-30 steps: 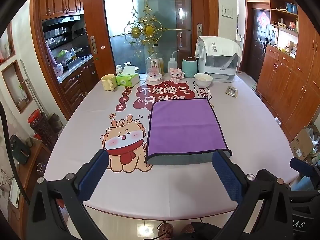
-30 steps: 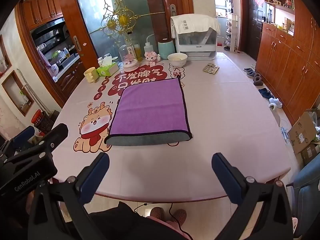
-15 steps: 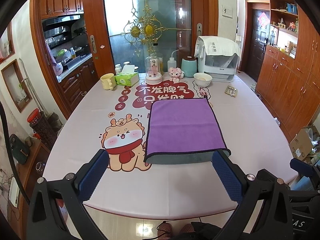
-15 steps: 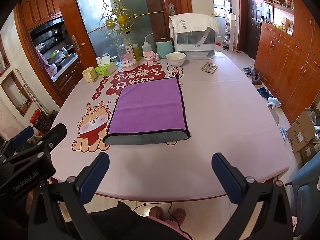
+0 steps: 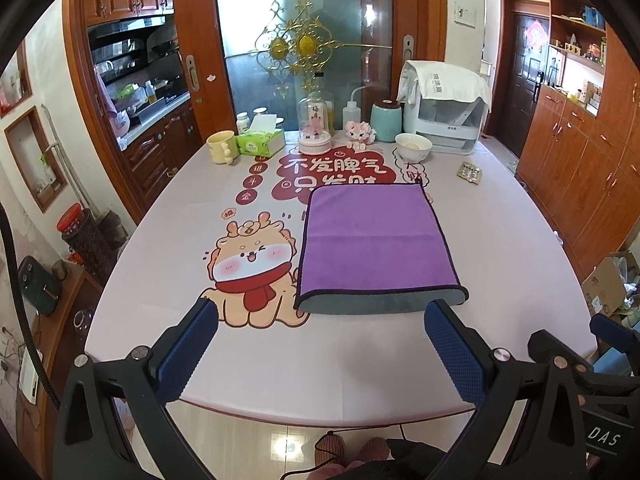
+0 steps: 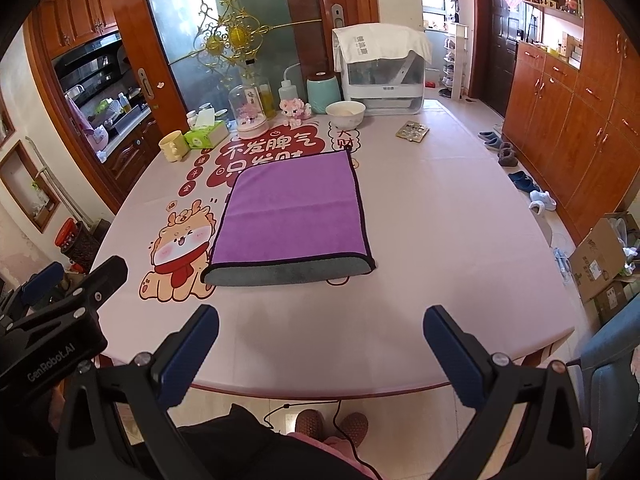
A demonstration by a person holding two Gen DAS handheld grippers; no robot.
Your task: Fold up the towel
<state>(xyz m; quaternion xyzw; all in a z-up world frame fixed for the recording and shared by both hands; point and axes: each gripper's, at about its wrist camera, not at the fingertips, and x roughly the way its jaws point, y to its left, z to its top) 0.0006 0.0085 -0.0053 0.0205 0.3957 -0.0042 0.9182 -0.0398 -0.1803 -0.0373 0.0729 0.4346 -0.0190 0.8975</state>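
A purple towel [image 5: 372,240] with a dark hem lies folded flat on the pink printed table [image 5: 500,240]; its grey underside shows along the near fold. It also shows in the right wrist view [image 6: 292,216]. My left gripper [image 5: 320,344] is open and empty, held above the table's near edge, short of the towel. My right gripper [image 6: 320,348] is open and empty, further back from the towel over the near edge. The left gripper's body [image 6: 52,336] shows at the left of the right wrist view.
At the table's far end stand a yellow mug [image 5: 221,153], a green tissue box [image 5: 260,142], a glass dome [image 5: 315,126], a teal canister [image 5: 385,122], a white bowl [image 5: 413,147] and a covered appliance [image 5: 444,106]. A blister pack [image 5: 470,172] lies at the far right.
Both grippers have drawn back slightly from the towel and risen a little; the towel has not moved.
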